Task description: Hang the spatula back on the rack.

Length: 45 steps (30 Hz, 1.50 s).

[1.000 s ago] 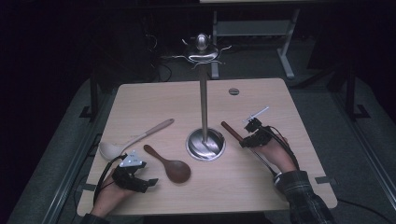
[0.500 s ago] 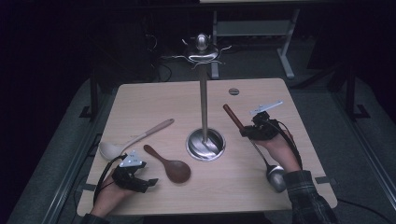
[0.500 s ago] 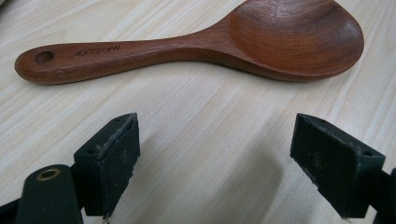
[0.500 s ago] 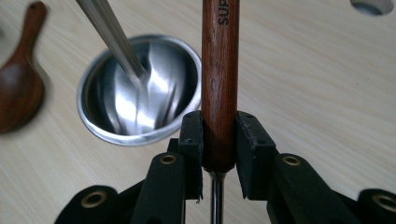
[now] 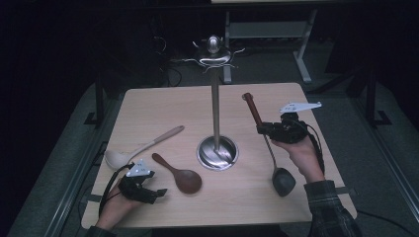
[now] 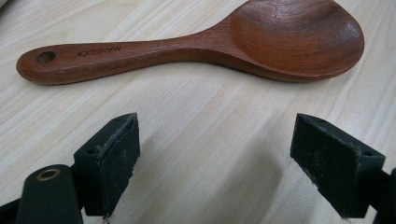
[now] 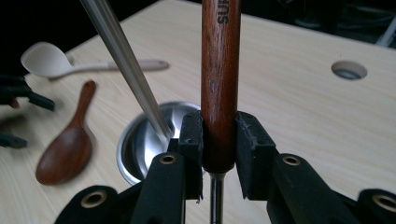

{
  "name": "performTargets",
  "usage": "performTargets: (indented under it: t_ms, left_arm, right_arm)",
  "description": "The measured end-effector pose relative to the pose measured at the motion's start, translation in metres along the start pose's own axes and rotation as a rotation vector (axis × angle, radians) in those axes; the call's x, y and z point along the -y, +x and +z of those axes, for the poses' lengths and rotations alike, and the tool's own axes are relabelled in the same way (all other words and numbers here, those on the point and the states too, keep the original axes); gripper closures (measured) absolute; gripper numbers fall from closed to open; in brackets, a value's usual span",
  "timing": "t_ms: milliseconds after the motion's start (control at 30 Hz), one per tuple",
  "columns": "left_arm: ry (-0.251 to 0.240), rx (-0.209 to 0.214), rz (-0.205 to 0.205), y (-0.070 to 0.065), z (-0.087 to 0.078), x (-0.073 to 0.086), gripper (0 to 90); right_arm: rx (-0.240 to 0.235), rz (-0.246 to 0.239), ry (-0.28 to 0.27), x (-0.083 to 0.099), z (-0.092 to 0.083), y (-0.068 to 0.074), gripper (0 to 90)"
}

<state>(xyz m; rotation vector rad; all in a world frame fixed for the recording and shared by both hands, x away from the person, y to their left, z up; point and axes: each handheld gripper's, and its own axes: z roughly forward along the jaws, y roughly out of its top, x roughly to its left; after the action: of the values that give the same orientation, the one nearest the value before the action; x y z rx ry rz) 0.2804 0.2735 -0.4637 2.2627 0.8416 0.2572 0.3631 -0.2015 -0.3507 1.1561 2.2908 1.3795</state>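
Observation:
My right gripper (image 5: 261, 130) (image 7: 219, 140) is shut on the brown wooden handle of a ladle (image 5: 253, 111) (image 7: 220, 70), held above the table's right side. The ladle's handle tip points up and away, and its dark bowl (image 5: 283, 181) hangs low toward the person. A metal utensil stand (image 5: 216, 98) with hooks at its top rises from a round base (image 5: 217, 153) (image 7: 140, 140) at the table's middle. My left gripper (image 5: 157, 193) (image 6: 215, 172) rests open on the table at the front left, just short of a dark wooden spoon (image 5: 179, 175) (image 6: 196, 44).
A pale spoon (image 5: 141, 149) (image 7: 70, 63) lies left of the stand on the wooden table (image 5: 173, 108). A round cable hole (image 7: 349, 70) sits at the table's far right. Dark floor and a metal frame (image 5: 301, 54) lie beyond the table.
My right gripper has lifted the ladle off the table, and its handle tip now stands higher and farther back. The left gripper has kept still.

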Motion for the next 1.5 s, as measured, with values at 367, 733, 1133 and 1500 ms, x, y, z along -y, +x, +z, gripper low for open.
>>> performTargets:
  t_ms: [367,733,1133,1500]
  left_arm:
    - [-0.004,-0.006,0.004,0.001,-0.001,0.000,15.4]
    - [-0.025,-0.011,0.002,0.002,-0.003,0.000,15.5]
    - [-0.029,-0.027,-0.012,0.003,-0.006,0.002,15.4]
    - [-0.028,-0.030,-0.020,0.004,-0.008,0.004,15.4]
  right_arm:
    - [-0.007,-0.037,-0.089,-0.012,-0.022,0.013,73.3]
    - [-0.020,-0.082,-0.163,-0.020,-0.035,0.026,73.3]
    - [-0.072,-0.121,-0.223,-0.034,-0.050,0.040,73.2]
    - [-0.135,-0.161,-0.266,-0.058,-0.060,0.055,73.1]
